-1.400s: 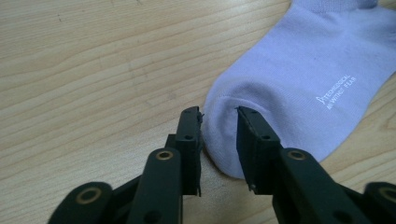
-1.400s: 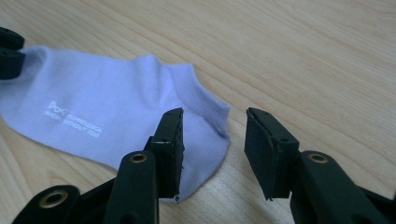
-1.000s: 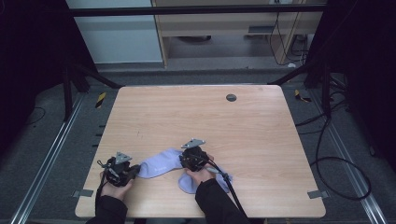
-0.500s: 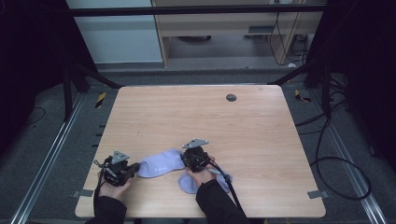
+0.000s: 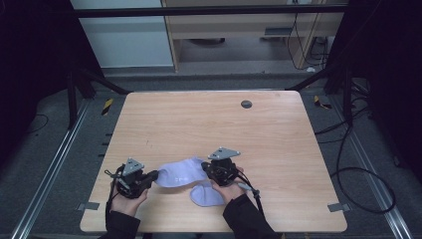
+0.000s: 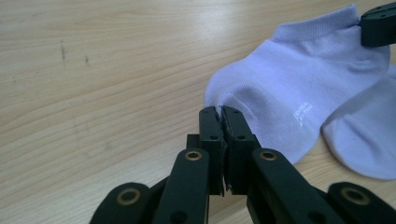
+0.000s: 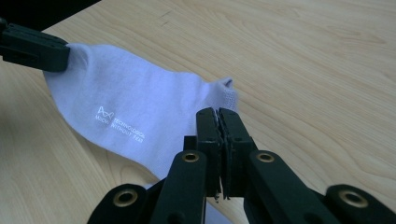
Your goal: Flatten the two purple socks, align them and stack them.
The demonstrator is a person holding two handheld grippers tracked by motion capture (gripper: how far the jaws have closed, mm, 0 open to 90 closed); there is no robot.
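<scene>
Both hands come in from the near edge of the wooden table, forearms in dark sleeves, each gripping a tool held low over the table and angled inward toward the other. The left tool is clamped on one end of a pale lilac ankle sock; in the left gripper view its jaws pinch the rounded end of the fabric. The right tool has just closed its jaws on the sock's ribbed cuff end, so the sock is held between the two tools near the table's front edge. Small white lettering on the sock includes "TECHNOLOGICAL"; the rest is too small to read. A second lilac sock lies flat beneath the right hand. The knit is fine and smooth, the table pale woodgrain.
</scene>
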